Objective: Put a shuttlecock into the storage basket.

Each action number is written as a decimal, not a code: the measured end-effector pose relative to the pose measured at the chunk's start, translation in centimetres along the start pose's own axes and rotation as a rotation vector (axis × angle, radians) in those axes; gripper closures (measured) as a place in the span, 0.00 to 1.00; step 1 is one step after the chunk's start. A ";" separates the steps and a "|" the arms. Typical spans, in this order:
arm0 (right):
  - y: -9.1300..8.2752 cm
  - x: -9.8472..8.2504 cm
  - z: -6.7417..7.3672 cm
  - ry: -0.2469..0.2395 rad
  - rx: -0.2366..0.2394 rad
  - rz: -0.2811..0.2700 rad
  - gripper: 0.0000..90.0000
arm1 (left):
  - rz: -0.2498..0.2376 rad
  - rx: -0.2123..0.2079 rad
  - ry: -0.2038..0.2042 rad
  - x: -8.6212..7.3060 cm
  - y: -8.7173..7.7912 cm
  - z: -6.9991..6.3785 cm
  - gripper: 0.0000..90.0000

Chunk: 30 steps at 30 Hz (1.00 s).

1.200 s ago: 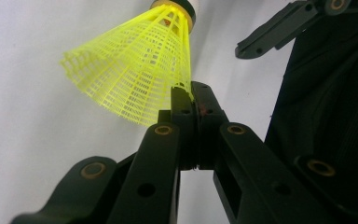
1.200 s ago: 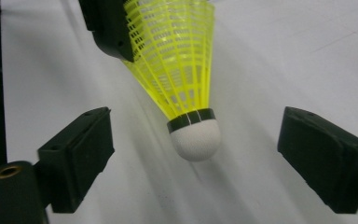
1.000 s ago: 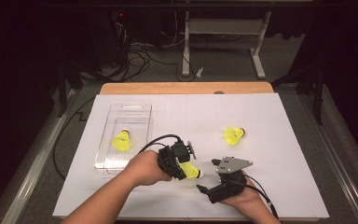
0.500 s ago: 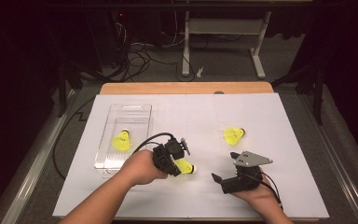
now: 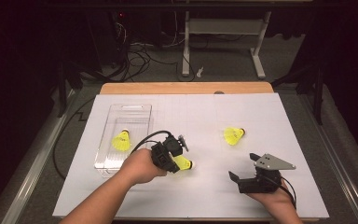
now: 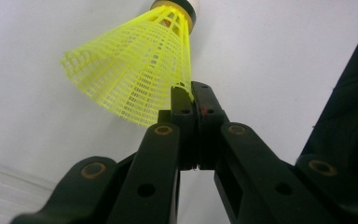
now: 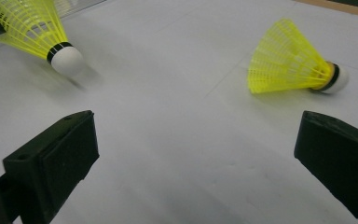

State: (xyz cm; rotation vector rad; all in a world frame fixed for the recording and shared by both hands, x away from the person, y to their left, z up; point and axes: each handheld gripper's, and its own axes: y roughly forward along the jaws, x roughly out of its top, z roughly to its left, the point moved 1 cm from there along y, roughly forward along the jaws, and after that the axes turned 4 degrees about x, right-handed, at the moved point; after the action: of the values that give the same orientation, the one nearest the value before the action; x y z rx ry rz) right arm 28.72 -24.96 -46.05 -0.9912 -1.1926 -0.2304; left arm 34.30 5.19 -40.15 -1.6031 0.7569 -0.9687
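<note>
Yellow shuttlecock (image 6: 135, 70) pinched in left gripper (image 6: 191, 93); right gripper (image 7: 196, 149) spread, second shuttlecock (image 7: 291, 63) lying ahead, unobstructed.

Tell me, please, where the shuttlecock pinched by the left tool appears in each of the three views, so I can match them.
High view: the held shuttlecock sits left of centre, at the tip of the left tool.
Left gripper view: upper centre, its skirt edge pinched between the shut jaws.
Right gripper view: top left corner, white cork pointing down and right.
Shared landmark: the white table cover under it.
</note>
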 end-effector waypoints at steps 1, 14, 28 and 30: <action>-0.2 -0.1 -0.1 0.006 -0.009 -0.004 0.00 | 0.003 0.003 -0.002 0.0 0.0 0.1 0.99; -2.8 -1.9 -1.6 0.058 -0.071 -0.083 0.00 | -0.011 0.026 -0.027 -0.1 -0.1 0.2 0.99; -2.7 -2.2 -1.6 0.076 -0.080 -0.118 0.00 | -0.028 0.027 -0.045 -0.2 -0.6 0.3 0.99; -2.7 -2.1 -1.5 0.075 -0.078 -0.120 0.00 | -0.025 0.028 -0.043 -0.3 -0.6 0.2 0.99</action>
State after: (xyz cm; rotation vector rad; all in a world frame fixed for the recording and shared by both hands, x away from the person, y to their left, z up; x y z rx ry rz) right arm 27.22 -28.37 -46.53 -0.9712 -1.1835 -0.4086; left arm 34.38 5.66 -39.61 -1.6077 0.6920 -0.9558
